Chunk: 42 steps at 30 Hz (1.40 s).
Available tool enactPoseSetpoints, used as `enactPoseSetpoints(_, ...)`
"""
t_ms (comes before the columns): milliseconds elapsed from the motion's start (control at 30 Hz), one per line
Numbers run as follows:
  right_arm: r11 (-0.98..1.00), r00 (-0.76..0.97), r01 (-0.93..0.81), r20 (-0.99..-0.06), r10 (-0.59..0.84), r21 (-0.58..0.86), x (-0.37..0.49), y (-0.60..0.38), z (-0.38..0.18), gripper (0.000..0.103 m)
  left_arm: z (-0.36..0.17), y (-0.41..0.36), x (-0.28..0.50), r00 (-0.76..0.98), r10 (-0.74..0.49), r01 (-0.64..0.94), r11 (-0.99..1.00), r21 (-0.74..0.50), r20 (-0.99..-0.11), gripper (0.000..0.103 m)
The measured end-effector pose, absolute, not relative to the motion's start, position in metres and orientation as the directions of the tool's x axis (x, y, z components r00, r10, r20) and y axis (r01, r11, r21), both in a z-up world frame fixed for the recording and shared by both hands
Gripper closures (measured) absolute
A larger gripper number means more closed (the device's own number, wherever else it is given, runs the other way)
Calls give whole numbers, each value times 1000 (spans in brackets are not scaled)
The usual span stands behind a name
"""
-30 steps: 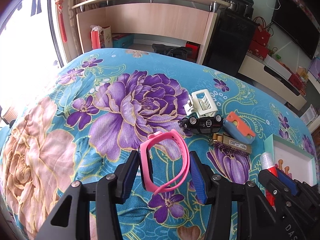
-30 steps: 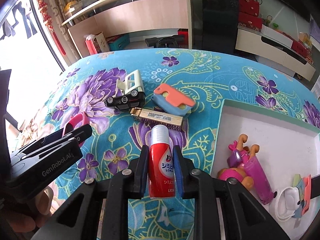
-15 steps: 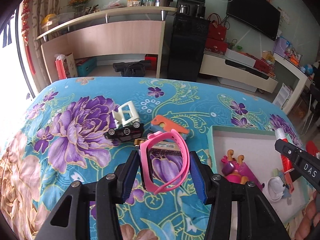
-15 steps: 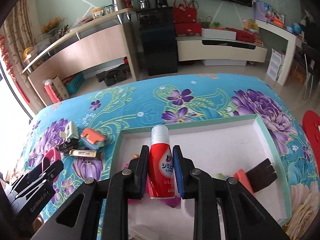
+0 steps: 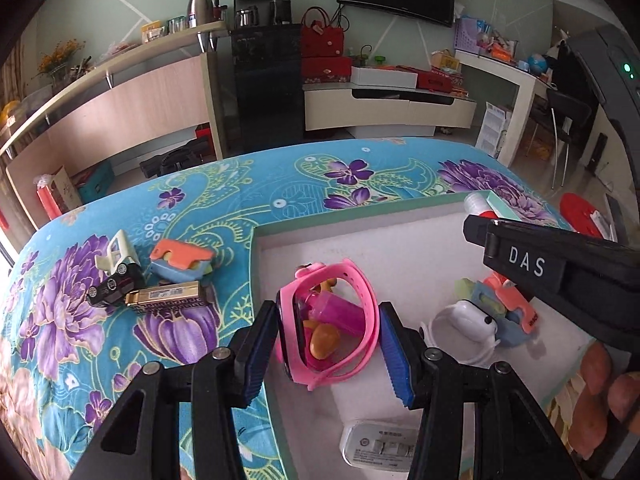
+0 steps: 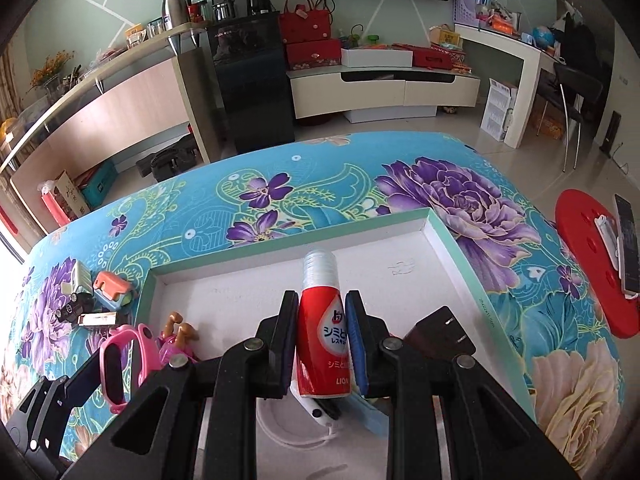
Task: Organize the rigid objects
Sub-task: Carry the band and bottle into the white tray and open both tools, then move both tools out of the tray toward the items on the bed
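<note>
1. Pink watch [image 5: 330, 320], in the left wrist view, is clamped between the left gripper [image 5: 328, 344] pads and hangs over the near-left part of the white box [image 5: 360, 240], above a magenta toy [image 5: 332, 312]. A toy car [image 5: 114, 284], an orange-and-blue block [image 5: 182, 260] and a gold bar [image 5: 168, 296] lie on the flowered cloth [image 5: 200, 200] outside it.

2. In the right wrist view, the right gripper [image 6: 322, 344] grips a red bottle [image 6: 323, 340] upright over the box middle.

3. Judgement: both items are at the drop-off step; next, lower each onto bare box floor and release.
</note>
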State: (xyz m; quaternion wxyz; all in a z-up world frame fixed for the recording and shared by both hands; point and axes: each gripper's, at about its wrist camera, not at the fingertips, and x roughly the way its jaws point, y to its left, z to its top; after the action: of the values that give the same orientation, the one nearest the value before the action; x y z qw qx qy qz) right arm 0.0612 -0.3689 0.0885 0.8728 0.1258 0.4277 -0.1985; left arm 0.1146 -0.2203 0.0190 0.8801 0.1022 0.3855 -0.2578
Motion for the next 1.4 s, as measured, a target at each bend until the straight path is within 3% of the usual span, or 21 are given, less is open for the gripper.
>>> enactPoseSetpoints(433, 909, 480, 417, -848, -224, -4, 69, -363, 66, 78, 10, -223, 115, 563, -353, 530, 848, -1, -748, 48)
enactPoseSetpoints(533, 911, 476, 413, -851, -222, -6, 69, -362, 65, 78, 10, -224, 114, 564, -353, 532, 847, 2, -747, 40)
enactPoseSetpoints(933, 916, 464, 401, -858, -221, -19, 71, -357, 65, 67, 17, -215, 116, 572, -343, 514, 858, -1, -745, 32)
enactPoseSetpoints(1200, 913, 492, 407, -843, -219, 0, 69, -358, 73, 67, 31, -195, 120, 598, -341, 477, 879, -20, -725, 31)
enactPoseSetpoints(1400, 923, 493, 385, -844, -209, -3, 73, -350, 72, 67, 38, -172, 131, 622, -326, 412, 910, -57, -712, 24)
